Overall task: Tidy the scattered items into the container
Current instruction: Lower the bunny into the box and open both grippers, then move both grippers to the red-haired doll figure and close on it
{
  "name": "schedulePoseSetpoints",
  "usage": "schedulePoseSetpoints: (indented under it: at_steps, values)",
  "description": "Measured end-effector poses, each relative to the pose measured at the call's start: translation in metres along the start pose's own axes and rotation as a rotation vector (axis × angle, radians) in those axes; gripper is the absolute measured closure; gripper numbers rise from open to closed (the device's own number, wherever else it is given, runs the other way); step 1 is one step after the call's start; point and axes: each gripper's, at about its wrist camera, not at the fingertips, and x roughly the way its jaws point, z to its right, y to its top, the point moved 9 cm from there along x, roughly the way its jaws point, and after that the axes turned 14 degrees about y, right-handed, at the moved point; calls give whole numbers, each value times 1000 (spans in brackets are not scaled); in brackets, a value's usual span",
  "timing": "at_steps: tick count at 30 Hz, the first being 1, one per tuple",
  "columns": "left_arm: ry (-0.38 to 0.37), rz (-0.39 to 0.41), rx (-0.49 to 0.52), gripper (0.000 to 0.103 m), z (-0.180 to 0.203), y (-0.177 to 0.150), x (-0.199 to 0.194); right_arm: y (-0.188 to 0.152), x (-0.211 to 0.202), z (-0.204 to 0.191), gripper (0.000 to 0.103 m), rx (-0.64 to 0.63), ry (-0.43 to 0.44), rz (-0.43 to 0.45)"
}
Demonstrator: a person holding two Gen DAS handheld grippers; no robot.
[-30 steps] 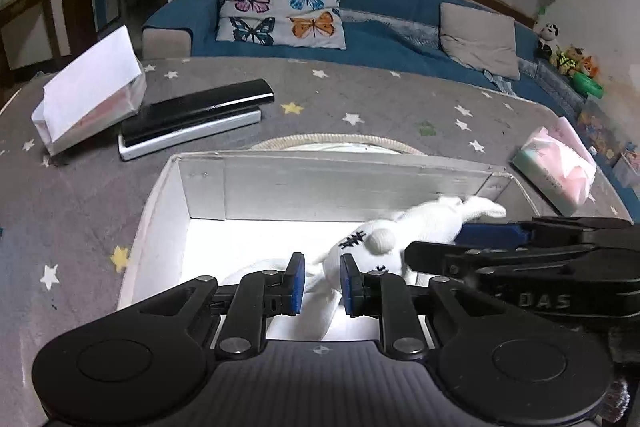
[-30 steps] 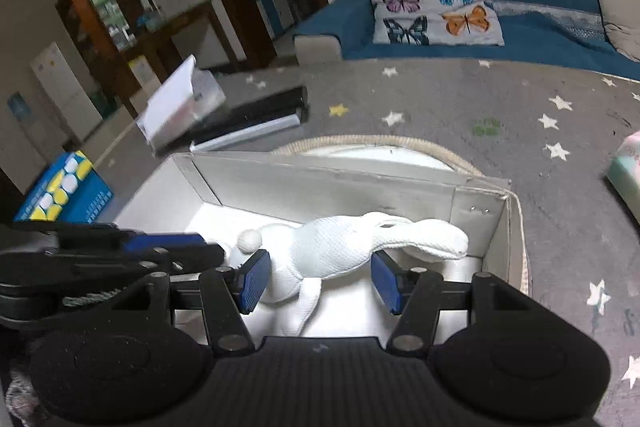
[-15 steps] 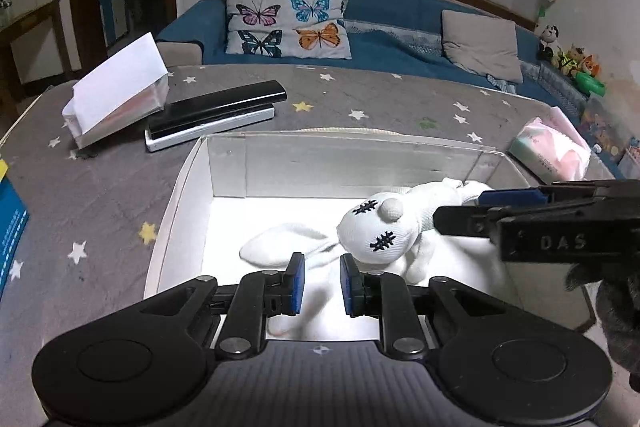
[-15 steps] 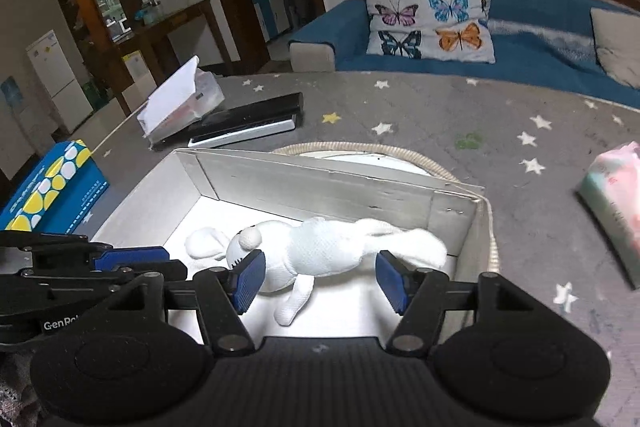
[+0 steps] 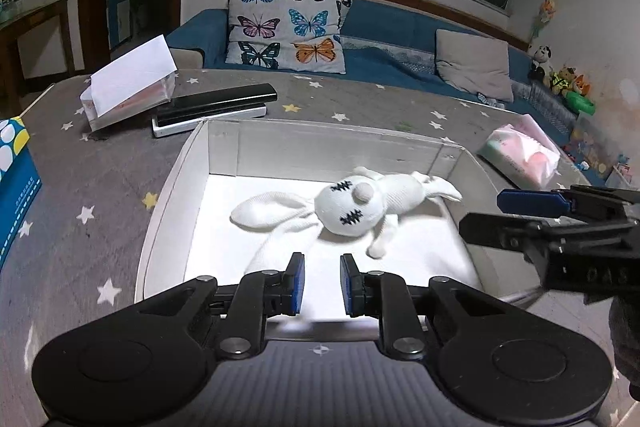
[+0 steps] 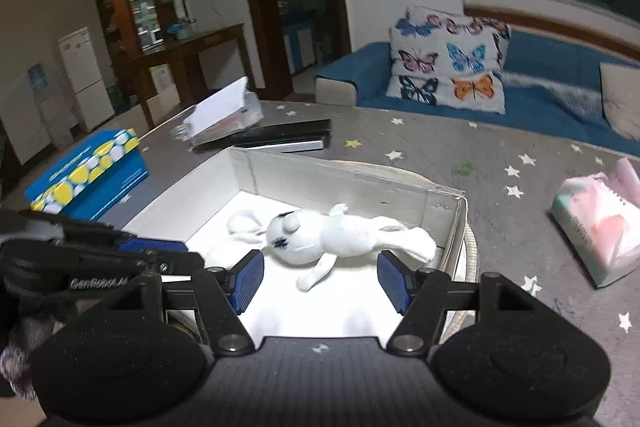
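Note:
A white plush rabbit (image 5: pixel 360 207) lies flat on the floor of the white open box (image 5: pixel 320 147); it also shows in the right wrist view (image 6: pixel 332 231), inside the box (image 6: pixel 360 187). My left gripper (image 5: pixel 322 285) hangs above the box's near edge, its jaws a narrow gap apart and empty. My right gripper (image 6: pixel 320 279) is wide open and empty above the rabbit; it shows from the side in the left wrist view (image 5: pixel 532 215). The left gripper shows at the left of the right wrist view (image 6: pixel 152 251).
On the grey star-print cloth: a white folded packet (image 5: pixel 128 87), a black and white flat case (image 5: pixel 212 107), a blue dotted box (image 6: pixel 88 175), and a pink tissue pack (image 6: pixel 600 223). A woven mat (image 6: pixel 472 247) lies under the box. A blue sofa stands behind.
Both grippers have risen and pulled back from the box. The rabbit, which was between the right gripper's fingers, now lies loose on the box floor. The left gripper's gap is unchanged.

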Motion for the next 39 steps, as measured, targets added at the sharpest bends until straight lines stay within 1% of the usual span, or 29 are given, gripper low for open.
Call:
schedulePoseSetpoints:
  at_steps: [1,2,5,8,12,18,22,28,34,39]
  values:
    - [-1,1,-3,82,0,-2,-2,-3,-4,-4,37,-16,2,2]
    - [-3,3,-6,82,0,-4,-5,-6,-9,-9,33,-32,4,5]
    - [-8,5,-18,82,1,-10,-14,-14,-20,-21,32,-64,7,16]
    - [-9,33,-29,82,0,-16,-25,-24,-32,-32,32,-85,16,24]
    - [-22,41,-45,82,-1,-22,-39,-41,-47,-44,32,-113,21,28]
    - [-43,54,-45,82,4,-33,-55,-64,-57,-53,32,-108,40,20]
    - [-73,24,-44,82,13,-48,-55,-81,-54,-56,32,-95,53,-6]
    - [-124,-53,-73,82,21,-70,-46,-103,-49,-62,32,-76,72,-47]
    - [-161,-95,-105,82,24,-77,-41,-113,-47,-63,32,-52,85,-60]
    - [-176,-124,-117,81,29,-81,-36,-116,-43,-65,32,-37,95,-67]
